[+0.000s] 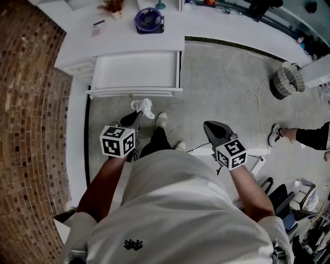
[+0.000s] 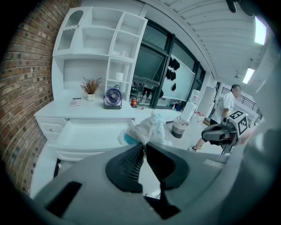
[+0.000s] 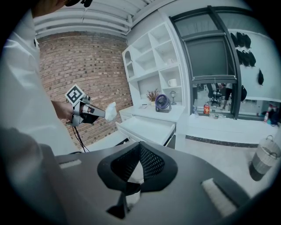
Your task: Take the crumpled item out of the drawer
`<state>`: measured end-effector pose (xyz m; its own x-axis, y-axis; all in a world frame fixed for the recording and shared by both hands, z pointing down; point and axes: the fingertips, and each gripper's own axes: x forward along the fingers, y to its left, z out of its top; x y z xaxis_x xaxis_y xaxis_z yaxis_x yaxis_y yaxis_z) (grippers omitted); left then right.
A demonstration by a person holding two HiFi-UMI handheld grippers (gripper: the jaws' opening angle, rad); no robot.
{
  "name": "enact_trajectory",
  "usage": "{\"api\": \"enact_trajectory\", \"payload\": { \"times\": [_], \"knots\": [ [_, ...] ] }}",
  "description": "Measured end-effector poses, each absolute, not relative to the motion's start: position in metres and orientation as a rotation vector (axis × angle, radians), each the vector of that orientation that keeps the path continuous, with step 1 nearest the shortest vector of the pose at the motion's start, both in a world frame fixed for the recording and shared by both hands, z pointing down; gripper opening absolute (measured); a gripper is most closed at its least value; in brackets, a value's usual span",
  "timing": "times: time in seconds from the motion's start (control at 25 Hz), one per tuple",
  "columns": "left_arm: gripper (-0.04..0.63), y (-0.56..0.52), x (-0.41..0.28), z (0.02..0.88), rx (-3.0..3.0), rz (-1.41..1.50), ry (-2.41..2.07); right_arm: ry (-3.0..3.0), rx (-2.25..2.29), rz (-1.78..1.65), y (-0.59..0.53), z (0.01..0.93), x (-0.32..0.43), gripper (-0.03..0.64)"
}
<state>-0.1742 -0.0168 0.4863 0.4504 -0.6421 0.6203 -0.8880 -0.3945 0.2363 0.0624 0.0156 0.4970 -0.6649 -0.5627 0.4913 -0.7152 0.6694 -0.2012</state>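
The crumpled white item [image 1: 146,106] is clamped at the tips of my left gripper [image 1: 136,110], below the front of the open white drawer [image 1: 103,77] and above the floor. The drawer's inside looks bare. In the left gripper view the jaws are shut on the crumpled item [image 2: 148,128], which bulges out beyond the left gripper [image 2: 144,145]. My right gripper [image 1: 207,125] hangs to the right over the grey floor, apart from the drawer. In the right gripper view the right gripper [image 3: 139,144] is shut with nothing in it, and the left gripper [image 3: 102,114] shows with the item [image 3: 110,111].
A purple fan [image 1: 149,19] and a dried plant [image 1: 112,6] stand on the white counter [image 1: 77,41] behind the drawer. A brick wall [image 1: 26,129] runs along the left. A wicker basket [image 1: 286,80], a floor cable [image 1: 256,111] and another person's leg [image 1: 296,135] lie to the right.
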Motion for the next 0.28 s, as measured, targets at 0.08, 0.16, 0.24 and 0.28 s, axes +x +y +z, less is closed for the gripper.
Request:
{"api": "enact_trajectory", "payload": {
  "times": [0.08,0.16,0.24,0.28],
  "knots": [
    [0.031,-0.0173,-0.1737,0.4864,2.161,0.596,-1.274,-2.495,1.000,0.540,0.0150,0.4982,0.0626,0.012],
    [0.031,-0.0177,-0.1734,0.4868,2.159,0.599,-1.273,-2.495,0.999,0.541,0.0139,0.4987,0.0628,0.012],
    [0.031,-0.0182,-0.1731,0.4874,2.157,0.602,-1.272,-2.496,0.996,0.541,0.0126,0.4989,0.0632,0.012],
    [0.031,-0.0184,-0.1730,0.4878,2.156,0.603,-1.272,-2.496,0.995,0.541,0.0119,0.4991,0.0634,0.012]
  ]
}}
